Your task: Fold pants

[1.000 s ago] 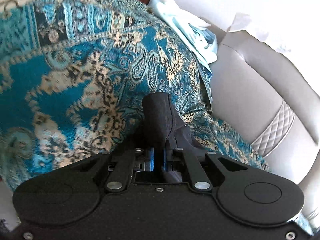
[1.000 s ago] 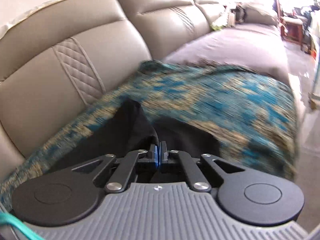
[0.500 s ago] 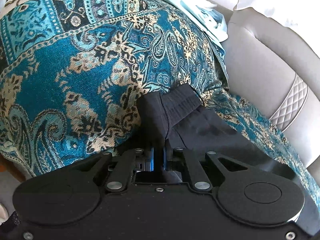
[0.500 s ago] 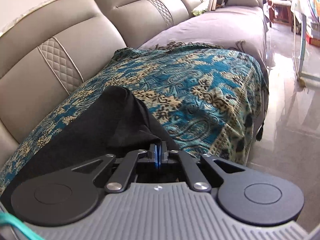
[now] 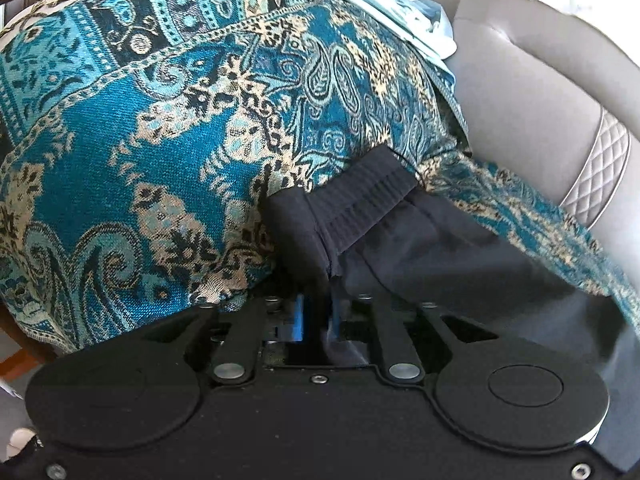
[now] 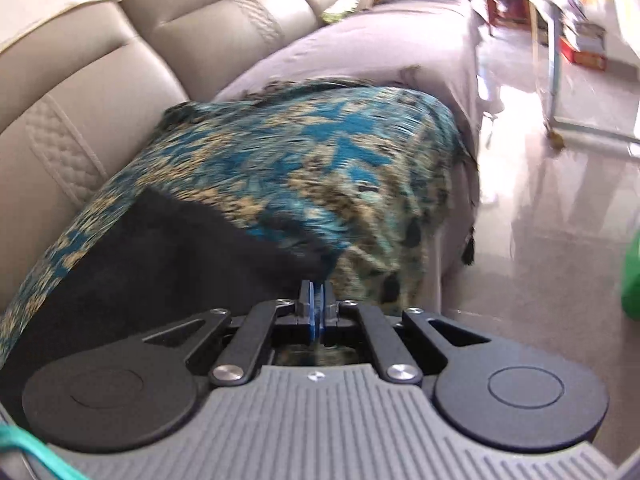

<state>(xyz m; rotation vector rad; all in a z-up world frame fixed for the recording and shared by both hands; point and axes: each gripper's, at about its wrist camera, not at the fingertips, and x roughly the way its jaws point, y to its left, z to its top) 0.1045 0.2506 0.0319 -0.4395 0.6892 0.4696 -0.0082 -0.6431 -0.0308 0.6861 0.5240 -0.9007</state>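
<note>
Black pants (image 5: 420, 240) lie stretched along a teal paisley blanket (image 5: 160, 152) on the sofa seat. In the left wrist view the ribbed waistband (image 5: 368, 196) rests on the blanket just ahead of my left gripper (image 5: 316, 316). Its jaws are opening, and a fold of the black cloth still runs between the blue pads (image 5: 298, 318). In the right wrist view the far end of the pants (image 6: 180, 264) lies flat on the blanket (image 6: 340, 160). Its corner meets the tips of my right gripper (image 6: 317, 300), whose jaws stand nearly together and are starting to part.
A beige leather sofa back (image 6: 80, 92) runs along the left, and a grey cover (image 6: 360, 48) lies over the further seats. Pale clothes (image 5: 384, 4) sit at the blanket's far end. The glossy floor (image 6: 560, 220) and a table leg (image 6: 554, 60) are to the right.
Both grippers came down toward the blanket, and the pants went from hanging bunched to lying spread flat. The left pads now stand slightly further apart.
</note>
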